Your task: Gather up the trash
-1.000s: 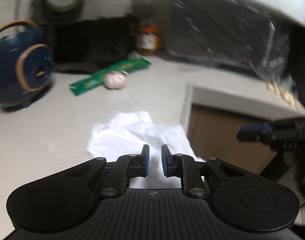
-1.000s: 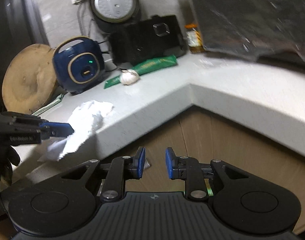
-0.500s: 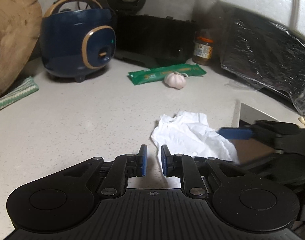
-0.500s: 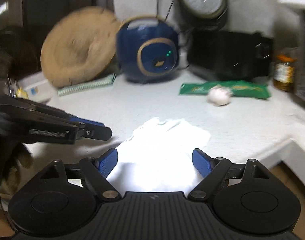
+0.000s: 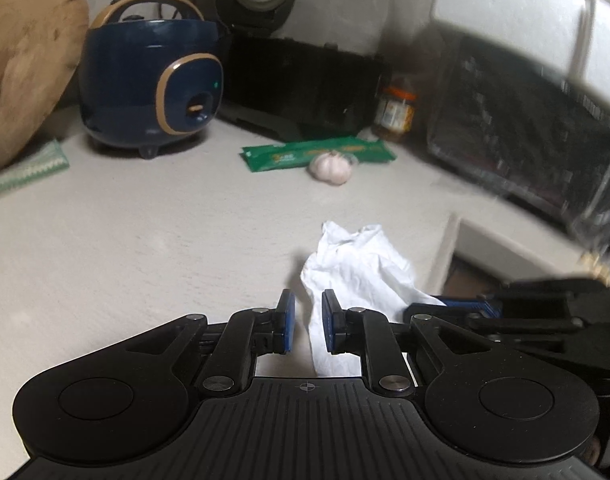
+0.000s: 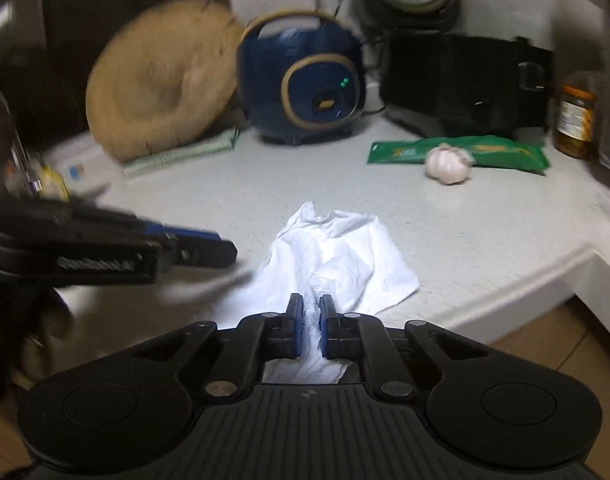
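Observation:
A crumpled white tissue lies on the pale counter near its inner corner. My right gripper is shut on the tissue's near edge, and white paper bunches between its blue pads. It enters the left wrist view from the right, at the tissue's edge. My left gripper hangs just left of the tissue with a narrow gap between its pads. Counter and a strip of tissue show through that gap, and nothing is pinched. In the right wrist view it reaches in from the left.
A green wrapper and a garlic bulb lie further back. Behind stand a blue rice cooker, a black appliance, a jar and a wooden board. The counter edge drops off at the right.
My right gripper came over the counter edge to the tissue, opened wide, then closed on its near edge. The left gripper rolled and shifted slightly with its narrow gap unchanged.

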